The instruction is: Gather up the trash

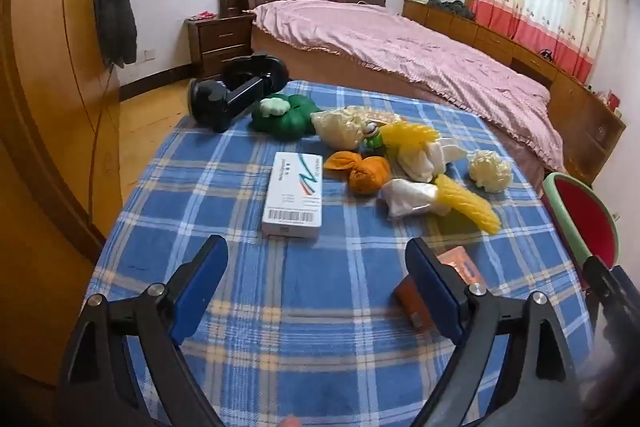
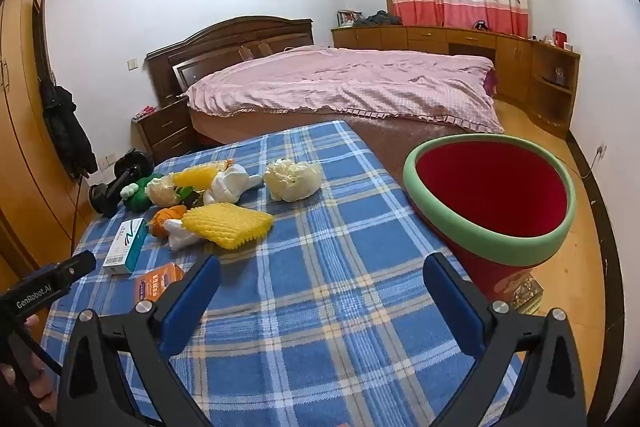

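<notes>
Hovering over the near part of the blue plaid tablecloth [image 1: 304,307], the left gripper [image 1: 316,269] has its blue-padded fingers [image 1: 200,287] spread wide with nothing between them. The right gripper [image 2: 320,291] is likewise spread apart and empty, above the same cloth's near right area.

Trash lies on the far half of the table. A white box [image 1: 294,195] with a barcode lies flat just ahead of the left gripper. An orange carton [image 1: 424,291] lies close behind that gripper's right finger, partly hidden by it. Beyond the box sit an orange crumpled wrap [image 1: 360,169], yellow foam netting [image 1: 466,203] touching a white wrapper [image 1: 408,201], a second yellow net [image 1: 408,137] and a cream foam net [image 1: 340,125]. A cream foam ball [image 1: 490,171] lies apart to the right. A green plush item [image 1: 288,115] sits at the far left, next to a black device [image 1: 236,91] at the table's far edge.

A red bin with a green rim [image 2: 492,199] stands off the table's right side, tilted, its opening facing the right wrist camera; its inside appears empty.

A bed with a pink cover [image 2: 344,83] stands behind the table.
</notes>
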Demonstrator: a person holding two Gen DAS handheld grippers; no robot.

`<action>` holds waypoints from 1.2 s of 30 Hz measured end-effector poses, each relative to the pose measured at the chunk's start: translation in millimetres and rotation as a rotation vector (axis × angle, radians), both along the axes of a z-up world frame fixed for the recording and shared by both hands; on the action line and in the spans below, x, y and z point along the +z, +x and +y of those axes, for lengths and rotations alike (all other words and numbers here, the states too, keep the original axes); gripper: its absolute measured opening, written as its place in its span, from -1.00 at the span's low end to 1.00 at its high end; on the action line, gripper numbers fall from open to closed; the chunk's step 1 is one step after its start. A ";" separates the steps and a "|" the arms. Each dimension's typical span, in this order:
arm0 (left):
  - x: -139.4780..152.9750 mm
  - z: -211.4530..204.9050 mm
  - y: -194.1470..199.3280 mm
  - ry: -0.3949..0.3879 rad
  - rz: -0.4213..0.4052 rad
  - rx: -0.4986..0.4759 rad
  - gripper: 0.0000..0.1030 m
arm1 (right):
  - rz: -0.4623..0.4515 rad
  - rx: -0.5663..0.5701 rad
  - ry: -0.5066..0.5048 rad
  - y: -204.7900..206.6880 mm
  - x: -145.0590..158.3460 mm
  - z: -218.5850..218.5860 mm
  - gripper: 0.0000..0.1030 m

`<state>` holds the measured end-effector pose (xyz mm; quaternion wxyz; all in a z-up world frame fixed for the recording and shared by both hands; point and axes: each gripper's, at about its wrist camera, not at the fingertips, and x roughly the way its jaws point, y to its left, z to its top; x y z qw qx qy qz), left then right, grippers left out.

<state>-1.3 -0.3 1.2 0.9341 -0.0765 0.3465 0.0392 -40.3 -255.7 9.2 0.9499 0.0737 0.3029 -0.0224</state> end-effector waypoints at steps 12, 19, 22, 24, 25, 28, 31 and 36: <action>0.0 -3.3 -0.6 0.055 0.035 0.015 0.77 | -0.006 0.000 -0.001 -2.7 2.3 0.7 1.00; -1.6 -3.8 0.6 0.059 0.043 0.019 0.77 | -0.004 0.000 0.000 -0.6 0.8 -1.6 1.00; -2.0 -3.8 1.1 0.059 0.042 0.017 0.77 | -0.003 0.000 0.001 -0.4 0.6 -2.0 1.00; -2.2 -3.9 0.6 0.059 0.042 0.018 0.77 | -0.002 -0.001 -0.001 -0.2 0.5 -1.9 1.00; -2.7 -3.9 1.1 0.059 0.042 0.017 0.77 | -0.002 0.000 0.000 -0.1 0.5 -2.1 1.00; -2.9 -4.6 1.7 0.062 0.042 0.014 0.77 | -0.001 0.000 0.002 0.1 0.5 -2.1 1.00; -2.7 -5.2 1.6 0.063 0.042 0.013 0.77 | -0.001 0.000 0.002 0.1 0.6 -2.2 1.00; -2.9 -5.4 1.4 0.064 0.042 0.013 0.77 | 0.001 0.000 0.001 0.4 0.9 -2.4 1.00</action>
